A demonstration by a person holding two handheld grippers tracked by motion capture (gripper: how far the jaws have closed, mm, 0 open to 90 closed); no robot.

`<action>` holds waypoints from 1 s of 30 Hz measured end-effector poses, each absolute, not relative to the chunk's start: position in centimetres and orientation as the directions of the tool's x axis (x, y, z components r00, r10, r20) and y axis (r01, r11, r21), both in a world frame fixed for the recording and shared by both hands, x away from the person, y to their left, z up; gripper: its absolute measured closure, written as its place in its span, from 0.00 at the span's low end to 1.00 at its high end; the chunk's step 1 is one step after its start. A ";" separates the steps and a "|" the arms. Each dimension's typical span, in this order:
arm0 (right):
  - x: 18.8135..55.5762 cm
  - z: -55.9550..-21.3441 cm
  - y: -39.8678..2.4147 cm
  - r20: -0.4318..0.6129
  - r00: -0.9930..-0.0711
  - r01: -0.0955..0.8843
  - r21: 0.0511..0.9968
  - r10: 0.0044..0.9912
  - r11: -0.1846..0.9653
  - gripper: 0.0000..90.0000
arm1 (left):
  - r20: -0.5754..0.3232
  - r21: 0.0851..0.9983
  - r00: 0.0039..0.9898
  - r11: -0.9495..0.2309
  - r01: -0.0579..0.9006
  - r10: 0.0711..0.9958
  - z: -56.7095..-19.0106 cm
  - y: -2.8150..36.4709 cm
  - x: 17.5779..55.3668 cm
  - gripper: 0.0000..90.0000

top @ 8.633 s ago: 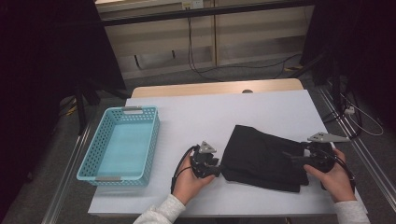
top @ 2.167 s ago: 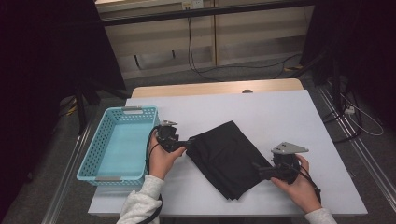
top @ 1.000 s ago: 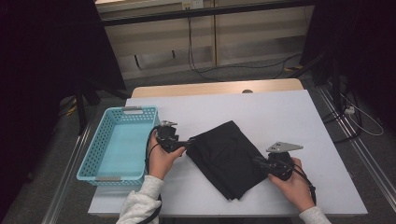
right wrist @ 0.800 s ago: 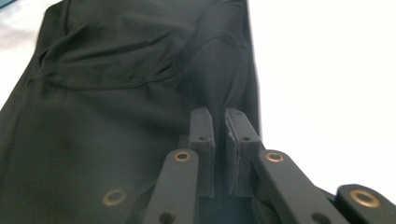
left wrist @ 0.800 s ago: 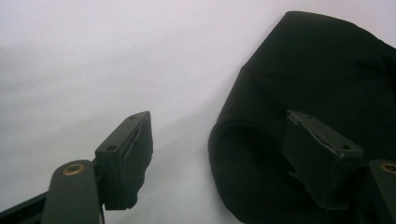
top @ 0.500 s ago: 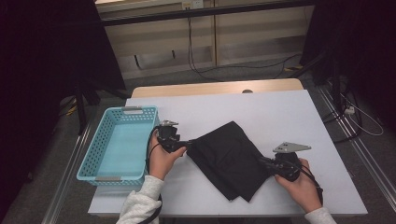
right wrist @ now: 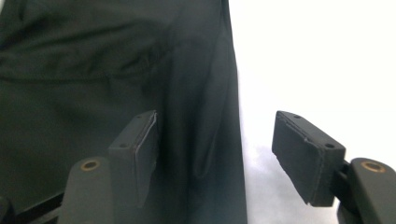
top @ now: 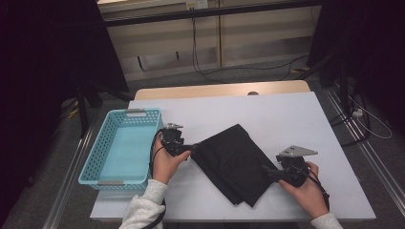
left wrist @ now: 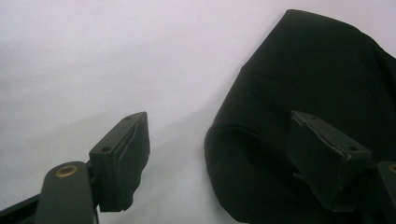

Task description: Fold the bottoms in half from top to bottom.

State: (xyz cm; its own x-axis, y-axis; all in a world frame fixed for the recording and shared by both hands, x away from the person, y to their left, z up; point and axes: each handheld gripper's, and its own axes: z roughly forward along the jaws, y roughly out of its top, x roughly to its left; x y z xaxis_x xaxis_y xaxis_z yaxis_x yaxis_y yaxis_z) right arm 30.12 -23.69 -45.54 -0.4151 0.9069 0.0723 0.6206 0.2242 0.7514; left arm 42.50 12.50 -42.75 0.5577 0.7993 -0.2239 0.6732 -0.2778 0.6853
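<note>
A black folded cloth [top: 229, 162] lies slantwise on the white table [top: 286, 114]. My left gripper [top: 191, 147] is at the cloth's left corner, just right of the basket. In the left gripper view it [left wrist: 219, 123] stands open, with the cloth's rounded fold [left wrist: 303, 70] reaching in between the jaws and one jaw over the fabric. My right gripper [top: 266, 171] is at the cloth's lower right edge. It [right wrist: 217, 121] is open too, one jaw over the cloth [right wrist: 93, 70] and the other over bare table, with the hem between them.
A light blue plastic basket [top: 143, 113] with nothing in it stands at the table's left side, close to my left hand. Bare white table stretches behind and to the right of the cloth. Cables run along the floor beyond the table.
Since the earliest frame the cloth has shifted left and turned slantwise, and my left hand has moved up beside the basket. Over the last second the right gripper has drifted slightly right.
</note>
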 end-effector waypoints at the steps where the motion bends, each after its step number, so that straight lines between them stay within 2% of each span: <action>1: 30.1 -45.7 -23.7 0.069 -0.411 0.625 0.747 0.909 0.226 0.33 | -0.224 0.686 0.559 -0.279 0.672 0.798 -42.7 12.5 42.5 0.24; 3: 30.1 -46.1 -23.9 0.078 -0.390 0.639 0.741 0.918 0.208 0.30 | -0.223 0.687 0.559 -0.278 0.672 0.799 -42.7 12.5 42.5 0.24; 13: 29.3 -46.4 -24.0 0.103 -0.388 0.637 0.748 0.916 0.186 0.36 | -0.220 0.682 0.565 -0.289 0.672 0.795 -42.7 12.4 42.3 0.23; 17: 29.1 -46.3 -23.9 0.123 -0.385 0.644 0.746 0.915 0.170 0.47 | -0.224 0.683 0.563 -0.284 0.673 0.796 -42.7 12.4 42.3 0.23; 25: 28.9 -46.3 -23.2 0.129 -0.353 0.655 0.741 0.927 0.147 0.56 | -0.231 0.686 0.572 -0.285 0.670 0.787 -42.6 11.9 42.3 0.23; 30: 28.7 -46.3 -23.0 0.155 -0.351 0.655 0.746 0.923 0.124 0.71 | -0.233 0.683 0.580 -0.293 0.669 0.781 -42.5 11.7 42.3 0.22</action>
